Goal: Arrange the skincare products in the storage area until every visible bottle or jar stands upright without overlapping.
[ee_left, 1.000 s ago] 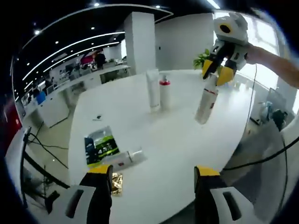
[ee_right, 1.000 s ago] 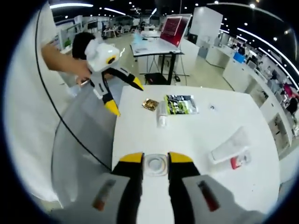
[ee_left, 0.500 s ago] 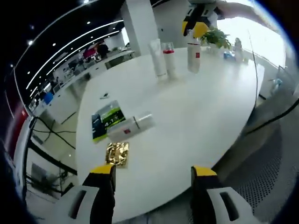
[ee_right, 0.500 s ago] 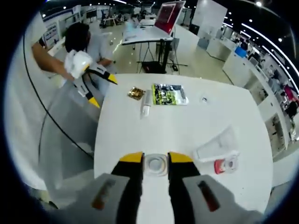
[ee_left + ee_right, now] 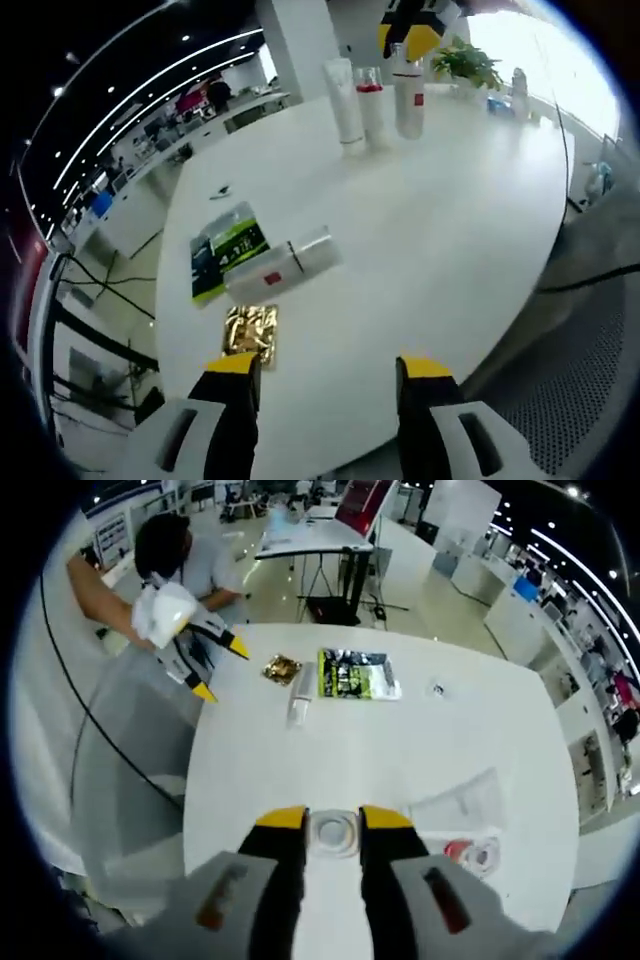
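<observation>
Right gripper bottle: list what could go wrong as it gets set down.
1. The right gripper holds the bottle close beside the red-capped bottle and white tube; a sideways nudge could topple them.
2. The bottle looks slightly tilted; opening the jaws early may let it fall.
3. Another bottle lies on its side near the table edge and could roll when the left gripper reaches it.

I count three containers standing: one tube (image 5: 346, 103) and two bottles (image 5: 371, 102). One more bottle (image 5: 283, 268) lies flat, beside one green packet (image 5: 224, 250) and one gold packet (image 5: 250, 326).
</observation>
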The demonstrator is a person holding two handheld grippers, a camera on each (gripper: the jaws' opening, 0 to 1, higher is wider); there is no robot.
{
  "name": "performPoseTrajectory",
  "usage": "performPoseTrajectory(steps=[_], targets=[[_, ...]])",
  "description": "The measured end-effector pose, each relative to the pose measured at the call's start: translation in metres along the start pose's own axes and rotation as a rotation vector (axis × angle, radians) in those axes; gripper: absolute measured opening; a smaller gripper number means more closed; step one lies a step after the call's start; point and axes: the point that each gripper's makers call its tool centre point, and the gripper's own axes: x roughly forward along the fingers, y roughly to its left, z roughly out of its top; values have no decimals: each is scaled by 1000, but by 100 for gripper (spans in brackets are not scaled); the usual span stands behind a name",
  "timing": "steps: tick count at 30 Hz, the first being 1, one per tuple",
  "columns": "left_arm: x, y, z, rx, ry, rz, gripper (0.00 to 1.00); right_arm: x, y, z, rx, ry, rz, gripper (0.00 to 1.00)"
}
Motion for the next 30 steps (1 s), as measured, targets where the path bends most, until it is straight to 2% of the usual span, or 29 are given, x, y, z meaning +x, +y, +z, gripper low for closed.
performPoseTrajectory(steps=[6,16,23,30], targets=[[2,-4,-4,32,13,-27,52,15,-7,-9,6,39,14,19],[2,4,-8,-14,16,-14,45,35,-19,-25,16,106,36,19],[1,6,-9,-39,13,-6,45,41,-26,-26,18,118,45,19],[1,8,-7,-60,-2,-2,45,41,-41,-37,12,155,44,19]])
